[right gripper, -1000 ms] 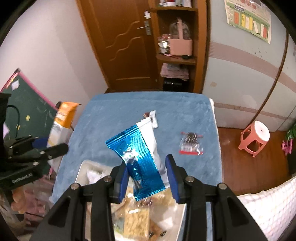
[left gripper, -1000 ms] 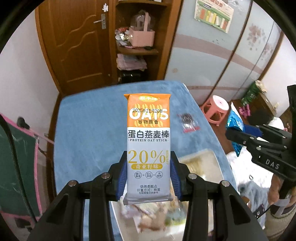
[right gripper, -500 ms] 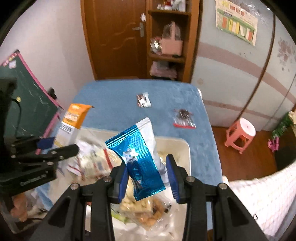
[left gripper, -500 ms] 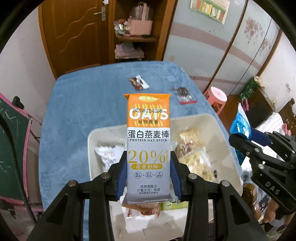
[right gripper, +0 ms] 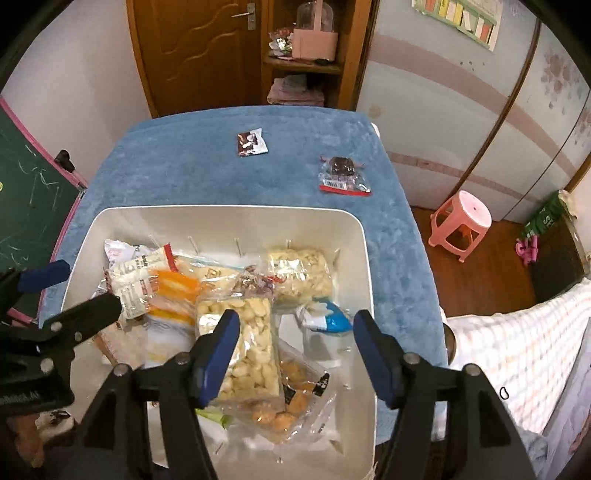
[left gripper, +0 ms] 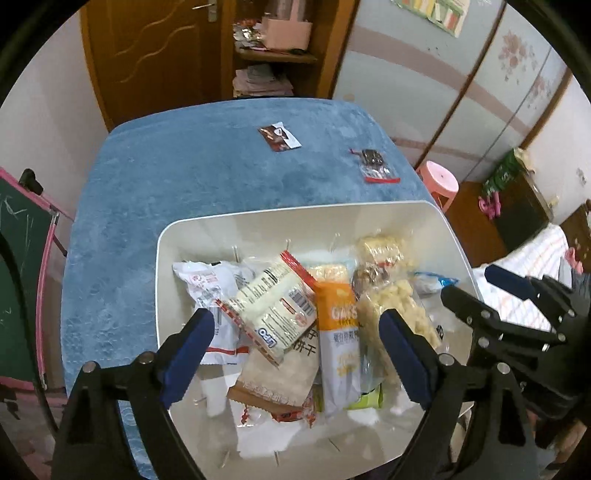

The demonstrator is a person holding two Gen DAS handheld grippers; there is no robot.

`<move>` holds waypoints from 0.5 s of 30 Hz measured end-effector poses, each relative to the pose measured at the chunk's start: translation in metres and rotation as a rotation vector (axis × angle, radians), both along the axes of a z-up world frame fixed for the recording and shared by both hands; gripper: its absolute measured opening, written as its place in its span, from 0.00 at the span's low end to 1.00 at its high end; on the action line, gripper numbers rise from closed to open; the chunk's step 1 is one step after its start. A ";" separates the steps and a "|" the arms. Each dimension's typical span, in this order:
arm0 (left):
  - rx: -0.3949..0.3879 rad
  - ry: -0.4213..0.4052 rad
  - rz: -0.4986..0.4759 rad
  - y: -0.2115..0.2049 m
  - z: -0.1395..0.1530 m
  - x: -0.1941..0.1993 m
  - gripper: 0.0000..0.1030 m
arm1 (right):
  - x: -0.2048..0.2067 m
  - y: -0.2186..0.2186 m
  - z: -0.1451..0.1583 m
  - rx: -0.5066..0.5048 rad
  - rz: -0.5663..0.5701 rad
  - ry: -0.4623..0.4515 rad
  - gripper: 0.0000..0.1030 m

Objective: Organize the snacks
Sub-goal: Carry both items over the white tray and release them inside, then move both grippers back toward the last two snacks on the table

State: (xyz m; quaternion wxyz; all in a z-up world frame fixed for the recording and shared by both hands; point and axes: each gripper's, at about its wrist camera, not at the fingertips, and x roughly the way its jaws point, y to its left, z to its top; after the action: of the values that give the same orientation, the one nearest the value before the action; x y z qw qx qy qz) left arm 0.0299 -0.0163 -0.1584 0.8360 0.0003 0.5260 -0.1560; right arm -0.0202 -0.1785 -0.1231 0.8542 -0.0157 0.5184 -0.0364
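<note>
Both claws, left (left gripper: 295, 343) and right (right gripper: 295, 339), gape empty over the bin (left gripper: 295, 221); orange bar (left gripper: 338, 332) apparently reads "OATS".

Table: covered with a blue plush cloth (right gripper: 177, 173), which hangs over its far edge and right edge.
Door: brown wooden door (right gripper: 195, 48) behind the far edge, with a metal handle (right gripper: 246, 15).
Shelf unit: wooden shelf (right gripper: 306, 66) right of the door; a pink basket (right gripper: 314, 40) on one board, folded cloth (right gripper: 295, 92) on the board below.
Stool: pink plastic stool (right gripper: 461, 221) on the wooden floor, off the right edge.
Chalkboard: green board with a pink frame (right gripper: 26, 192), off the left edge.
Wall: poster (right gripper: 458, 18) on the pale wardrobe front.
</note>
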 end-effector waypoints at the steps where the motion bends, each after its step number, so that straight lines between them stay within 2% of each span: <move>1: -0.004 0.003 0.006 0.001 0.000 0.001 0.88 | 0.000 0.001 0.000 0.006 0.005 -0.002 0.63; 6: -0.006 0.024 0.016 0.002 -0.005 0.004 0.88 | 0.000 0.008 0.000 0.014 0.034 -0.002 0.63; 15: 0.010 -0.006 -0.003 -0.004 -0.006 0.004 0.88 | 0.003 0.013 -0.006 0.014 0.056 0.013 0.63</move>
State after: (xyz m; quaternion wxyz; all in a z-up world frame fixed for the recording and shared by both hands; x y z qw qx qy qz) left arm 0.0336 -0.0199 -0.1643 0.8373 0.0056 0.5243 -0.1547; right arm -0.0168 -0.1656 -0.1287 0.8516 -0.0248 0.5235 -0.0086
